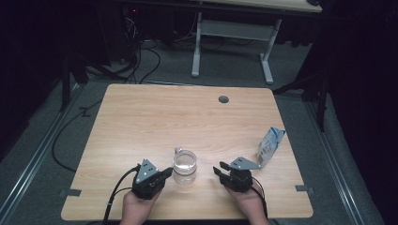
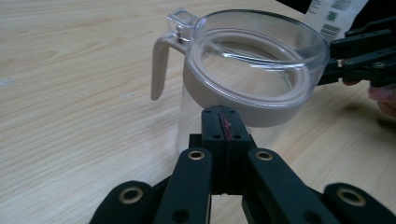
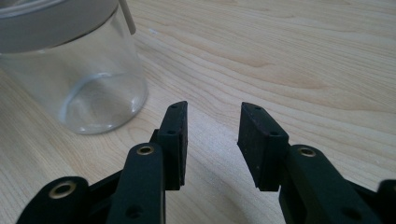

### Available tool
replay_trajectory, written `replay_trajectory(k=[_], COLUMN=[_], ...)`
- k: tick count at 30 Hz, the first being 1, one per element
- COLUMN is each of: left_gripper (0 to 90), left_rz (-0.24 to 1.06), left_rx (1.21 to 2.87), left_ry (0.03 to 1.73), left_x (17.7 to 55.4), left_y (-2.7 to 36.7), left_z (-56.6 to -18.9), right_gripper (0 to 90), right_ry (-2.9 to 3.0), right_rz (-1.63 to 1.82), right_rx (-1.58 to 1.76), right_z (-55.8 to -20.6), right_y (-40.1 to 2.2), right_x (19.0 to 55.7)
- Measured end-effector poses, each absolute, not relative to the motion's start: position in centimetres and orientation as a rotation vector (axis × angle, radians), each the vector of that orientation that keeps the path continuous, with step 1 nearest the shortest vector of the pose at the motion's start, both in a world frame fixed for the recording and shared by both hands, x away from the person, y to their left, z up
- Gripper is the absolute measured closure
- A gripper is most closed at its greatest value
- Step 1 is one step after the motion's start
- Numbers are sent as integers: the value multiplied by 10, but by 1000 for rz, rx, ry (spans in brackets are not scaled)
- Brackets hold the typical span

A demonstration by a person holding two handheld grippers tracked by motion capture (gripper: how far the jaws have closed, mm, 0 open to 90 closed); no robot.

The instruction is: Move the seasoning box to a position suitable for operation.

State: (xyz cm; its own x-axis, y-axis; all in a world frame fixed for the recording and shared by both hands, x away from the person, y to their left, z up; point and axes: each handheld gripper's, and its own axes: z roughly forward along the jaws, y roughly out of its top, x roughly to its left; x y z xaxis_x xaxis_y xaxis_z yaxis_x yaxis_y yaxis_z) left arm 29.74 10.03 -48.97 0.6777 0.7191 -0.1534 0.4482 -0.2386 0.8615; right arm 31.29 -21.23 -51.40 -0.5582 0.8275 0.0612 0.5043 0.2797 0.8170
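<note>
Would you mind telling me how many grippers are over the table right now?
2. The left gripper sits just left of the clear jar, jaws shut; the right gripper is to the jar's right, jaws apart with nothing between them.

light: bright tabletop, dark surroundings | shadows: soft | focus: slightly soft
</note>
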Motion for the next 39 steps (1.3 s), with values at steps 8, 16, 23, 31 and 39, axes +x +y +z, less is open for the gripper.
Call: replay_trajectory(k=[8, 16, 23, 31, 39], left_gripper=[900, 900, 900, 900, 900], left_rz=[300, 274, 263, 307, 387], left_rx=[1893, 1914, 1924, 1896, 1843], left_ry=[877, 831, 798, 826, 879], left_x=[294, 293, 295, 296, 315], left_y=[86, 71, 58, 70, 85], left_z=[-490, -489, -489, -485, -469], right_gripper=[644, 654, 661, 661, 705], right_ry=[2175, 2163, 2152, 2152, 2145], right_rz=[1179, 1174, 1171, 1178, 1190], right_rx=[1218, 1225, 1239, 1231, 1203], right_z=[-514, -514, -514, -513, -509], right_y=[-214, -219, -223, -223, -218], right_x=[310, 306, 303, 305, 308])
